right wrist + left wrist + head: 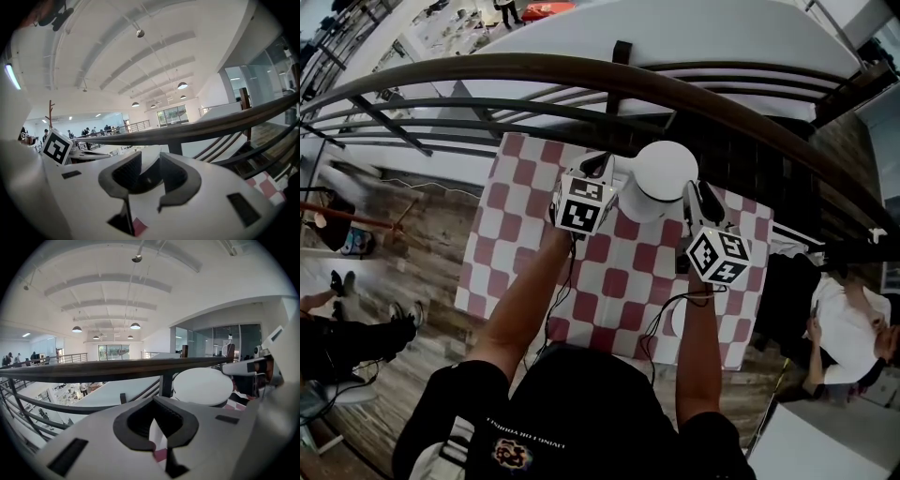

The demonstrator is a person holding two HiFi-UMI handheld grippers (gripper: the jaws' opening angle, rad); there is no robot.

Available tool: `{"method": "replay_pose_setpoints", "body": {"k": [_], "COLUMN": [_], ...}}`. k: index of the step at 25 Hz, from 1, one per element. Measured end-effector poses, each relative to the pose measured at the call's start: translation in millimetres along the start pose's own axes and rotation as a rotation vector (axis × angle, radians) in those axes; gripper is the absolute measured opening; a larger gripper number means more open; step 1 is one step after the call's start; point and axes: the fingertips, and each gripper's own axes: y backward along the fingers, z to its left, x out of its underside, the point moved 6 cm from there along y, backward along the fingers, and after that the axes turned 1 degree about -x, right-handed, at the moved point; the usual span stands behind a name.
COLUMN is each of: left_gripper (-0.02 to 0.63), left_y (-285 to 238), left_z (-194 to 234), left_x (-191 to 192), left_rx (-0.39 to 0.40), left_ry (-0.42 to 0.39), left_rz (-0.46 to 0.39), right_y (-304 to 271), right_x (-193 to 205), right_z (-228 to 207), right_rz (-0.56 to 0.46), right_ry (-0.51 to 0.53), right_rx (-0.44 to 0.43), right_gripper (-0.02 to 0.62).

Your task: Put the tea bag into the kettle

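White kettle [661, 176] sits lidded on the checkered counter [619, 281], no tea bag visible — left claw [154, 402] pressed together, right claw [150, 160] spread and empty — bag probably already inside

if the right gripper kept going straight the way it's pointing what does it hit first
Most likely the dark railing, though depth is hard to judge. The right gripper has nothing between its open jaws, and the kettle sits to its left, out of that line.
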Motion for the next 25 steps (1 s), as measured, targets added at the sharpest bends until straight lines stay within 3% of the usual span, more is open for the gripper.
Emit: {"method": "replay_pose_setpoints", "body": {"k": [9, 15, 19, 22, 25], "left_gripper": [-0.002, -0.002, -0.002, -0.002, -0.002], "left_y": [0.5, 3.1, 2.8, 2.4, 2.9], "left_z": [-0.6, -2.9, -7.0, -8.9, -7.7], "left_x": [-2.6, -3.3, -5.5, -5.5, -4.4], "left_rx": [-0.011, -0.023, -0.022, -0.022, -0.034], "left_ry": [-0.024, -0.041, -0.046, -0.047, -0.041], "left_rz": [-0.015, -0.020, -0.024, -0.029, -0.031], "right_y": [-1.2, -0.5, 0.2, -3.3, -12.7], "right_x": [0.1, -14.9, -39.5, -57.1, -61.4], "right_z": [4.3, 18.5, 37.8, 61.9, 88.6], "right_rz": [0.014, -0.046, -0.112, -0.168, -0.166], "right_ry": [0.007, 0.021, 0.066, 0.104, 0.175], "right_rx": [-0.021, -0.046, -0.097, -0.184, -0.243], "right_gripper": [0.109, 0.109, 0.109, 0.109, 0.109]}}
